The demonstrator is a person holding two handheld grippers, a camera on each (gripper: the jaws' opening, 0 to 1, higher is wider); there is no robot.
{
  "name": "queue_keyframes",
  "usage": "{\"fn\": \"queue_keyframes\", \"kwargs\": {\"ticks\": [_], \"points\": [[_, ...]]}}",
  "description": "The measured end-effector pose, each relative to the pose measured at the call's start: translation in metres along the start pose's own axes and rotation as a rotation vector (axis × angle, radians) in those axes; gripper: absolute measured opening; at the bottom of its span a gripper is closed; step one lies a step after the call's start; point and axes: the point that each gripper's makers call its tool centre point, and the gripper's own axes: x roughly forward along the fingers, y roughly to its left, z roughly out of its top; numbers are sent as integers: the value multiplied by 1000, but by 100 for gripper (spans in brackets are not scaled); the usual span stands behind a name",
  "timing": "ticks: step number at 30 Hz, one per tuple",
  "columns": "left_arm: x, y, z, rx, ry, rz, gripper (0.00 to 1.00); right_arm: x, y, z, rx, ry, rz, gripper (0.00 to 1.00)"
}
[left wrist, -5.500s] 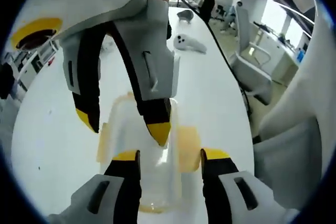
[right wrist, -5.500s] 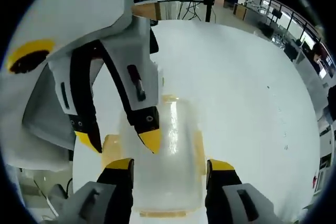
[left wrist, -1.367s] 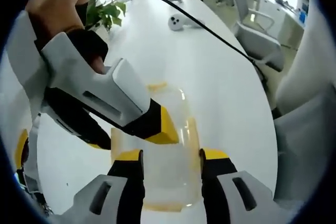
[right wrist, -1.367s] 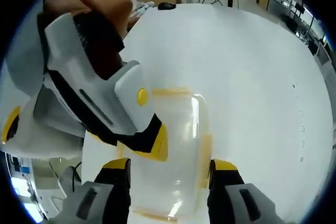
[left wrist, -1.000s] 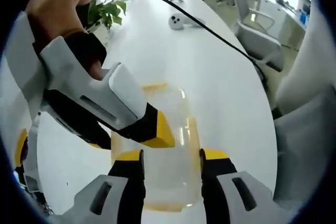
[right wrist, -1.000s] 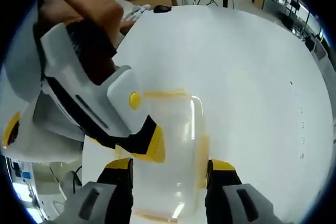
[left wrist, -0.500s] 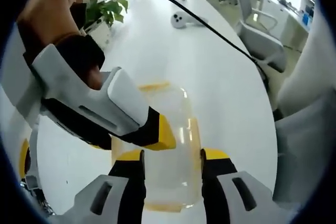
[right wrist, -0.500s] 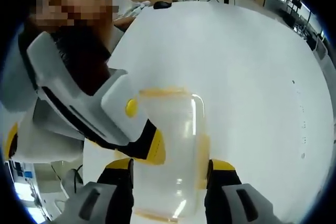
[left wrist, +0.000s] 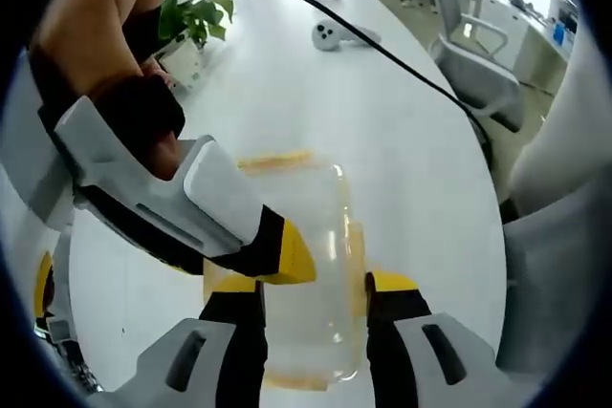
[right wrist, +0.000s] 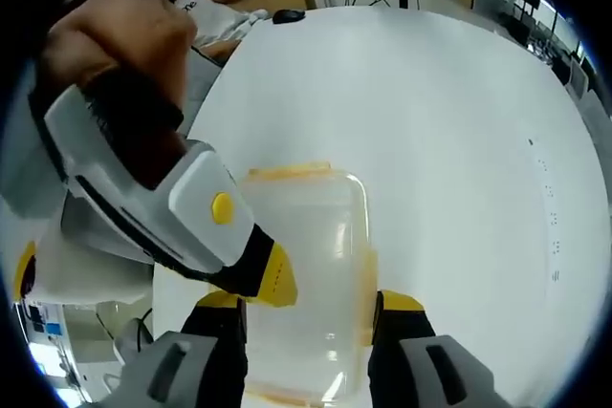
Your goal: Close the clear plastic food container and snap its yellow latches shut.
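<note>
Lidded clear plastic food container [left wrist: 306,274] [right wrist: 311,274] lies on the white table [left wrist: 382,140] [right wrist: 449,140], its yellow latches [left wrist: 277,159] [right wrist: 287,172] at the rim. Left gripper [left wrist: 311,289] and right gripper [right wrist: 308,306] both hover over it with jaws spread wide, straddling its near end. Each also reaches into the other's view from the side, its yellow tip at the container's edge. A cable [left wrist: 382,54], a white controller [left wrist: 330,35] and a potted plant [left wrist: 186,21] sit farther along the table.

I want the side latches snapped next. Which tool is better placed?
Probably left: the left tool's yellow tip sits at the clear food container's long edge, while the right tool's tip lies further in, over the lid.
</note>
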Motion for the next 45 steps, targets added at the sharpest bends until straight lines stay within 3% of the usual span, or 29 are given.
{"fn": "queue_keyframes", "kwargs": {"ticks": [5,17,18,19,25,29,45], "points": [[1,-1,1,6,13,9,35,1,-1,1,-1,36,2,48],[5,0,0,2,22,75,37,1,-4,-1,-10,36,-11,49],[-10,27,-11,80,106,213,36,0,-5,-5,2,49,-16,49],[1,2,-5,-3,48,102,35,1,-5,-4,-10,39,-14,49],[-2,-1,-2,24,39,102,36,1,-5,-3,-9,44,-14,49],[-5,-8,-1,68,24,65,37,2,-2,0,8,27,-8,50],[-10,-19,-3,100,9,4,36,1,4,11,11,1,-67,51]]}}
